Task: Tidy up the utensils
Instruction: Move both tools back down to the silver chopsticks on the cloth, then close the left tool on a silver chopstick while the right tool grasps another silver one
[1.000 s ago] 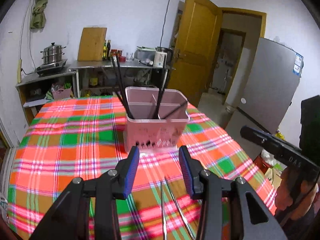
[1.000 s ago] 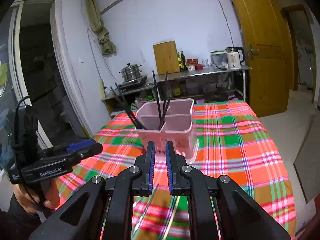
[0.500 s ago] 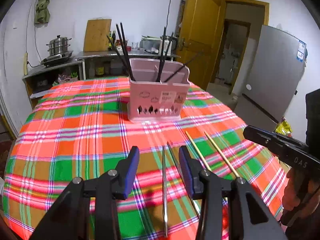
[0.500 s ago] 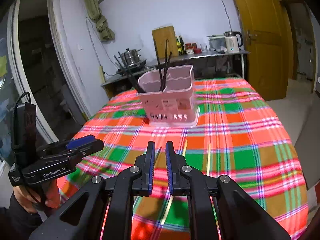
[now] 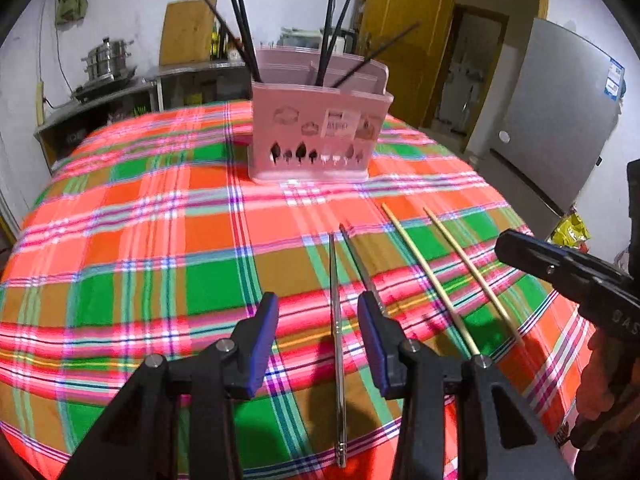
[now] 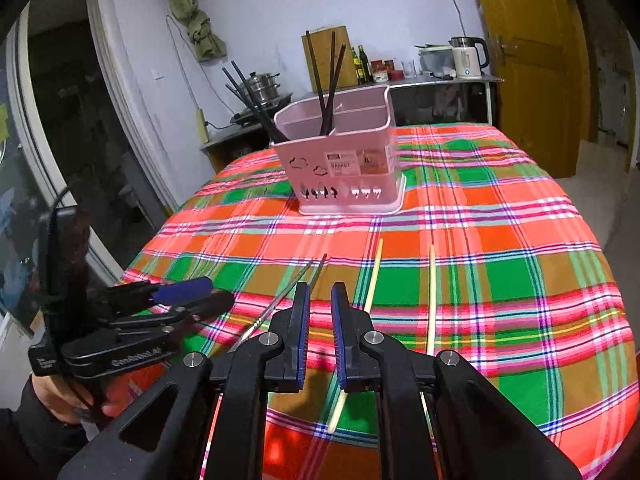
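A pink utensil basket [image 5: 318, 132] stands far on the plaid tablecloth [image 5: 160, 240], with several black chopsticks [image 5: 240, 20] upright in it; it also shows in the right wrist view [image 6: 344, 168]. Two metal chopsticks [image 5: 337, 320] and two wooden chopsticks [image 5: 432, 280] lie on the cloth nearer me. My left gripper [image 5: 318, 312] is open and empty, hovering over the metal pair. My right gripper [image 6: 320, 304] is nearly shut with a narrow gap, empty, above the near ends of the wooden chopsticks [image 6: 370, 280] and the metal chopsticks [image 6: 280, 300].
The round table's edge drops off close below both grippers. A yellow door [image 5: 404, 40] and grey fridge [image 5: 560, 120] stand right of the table. A counter with a pot [image 5: 104, 56], cutting board [image 5: 188, 32] and kettle [image 6: 466, 58] lines the back wall.
Both grippers have pulled back from the basket and dropped lower toward the near table edge. The loose chopsticks on the cloth have come into full view.
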A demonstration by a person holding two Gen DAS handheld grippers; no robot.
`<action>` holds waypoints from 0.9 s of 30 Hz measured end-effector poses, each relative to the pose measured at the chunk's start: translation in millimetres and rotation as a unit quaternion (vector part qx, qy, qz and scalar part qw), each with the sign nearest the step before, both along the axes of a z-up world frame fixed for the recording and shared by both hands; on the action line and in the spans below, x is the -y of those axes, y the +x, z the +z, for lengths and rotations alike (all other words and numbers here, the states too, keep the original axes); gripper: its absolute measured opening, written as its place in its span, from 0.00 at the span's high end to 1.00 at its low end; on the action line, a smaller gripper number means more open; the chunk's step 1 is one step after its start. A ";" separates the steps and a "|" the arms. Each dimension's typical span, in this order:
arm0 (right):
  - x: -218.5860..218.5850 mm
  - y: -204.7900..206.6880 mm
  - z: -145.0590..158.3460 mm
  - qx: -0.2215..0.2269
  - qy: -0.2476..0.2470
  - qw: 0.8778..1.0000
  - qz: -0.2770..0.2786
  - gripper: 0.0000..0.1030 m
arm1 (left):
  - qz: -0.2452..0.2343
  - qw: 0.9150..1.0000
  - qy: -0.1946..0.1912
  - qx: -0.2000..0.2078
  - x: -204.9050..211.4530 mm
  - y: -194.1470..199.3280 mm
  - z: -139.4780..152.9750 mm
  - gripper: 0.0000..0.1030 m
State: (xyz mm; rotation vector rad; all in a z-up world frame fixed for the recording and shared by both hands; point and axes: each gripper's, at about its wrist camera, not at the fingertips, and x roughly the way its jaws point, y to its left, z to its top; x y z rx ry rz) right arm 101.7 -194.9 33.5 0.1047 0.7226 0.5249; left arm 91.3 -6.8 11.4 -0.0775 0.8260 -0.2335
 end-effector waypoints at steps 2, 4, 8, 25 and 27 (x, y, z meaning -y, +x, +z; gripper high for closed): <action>-1.4 2.2 -3.6 -0.006 -0.002 1.000 0.002 0.90 | -0.002 1.000 -0.004 -0.010 0.5 4.8 -5.4 0.58; -2.9 3.2 -6.3 -0.009 -0.003 1.000 0.002 0.90 | -0.005 1.000 -0.006 -0.016 2.2 8.4 -9.5 0.58; -4.5 8.1 -11.4 -0.017 -0.002 1.000 0.003 0.90 | -0.010 1.000 -0.001 -0.030 8.1 19.2 -17.4 0.58; -15.4 21.9 -22.1 -0.038 -0.007 0.999 0.007 0.90 | 0.024 0.999 0.016 -0.031 -6.8 32.6 -28.0 0.93; -20.5 23.9 -23.8 -0.042 -0.013 0.999 0.010 0.90 | 0.033 0.999 0.013 -0.033 -14.9 30.1 -28.0 0.93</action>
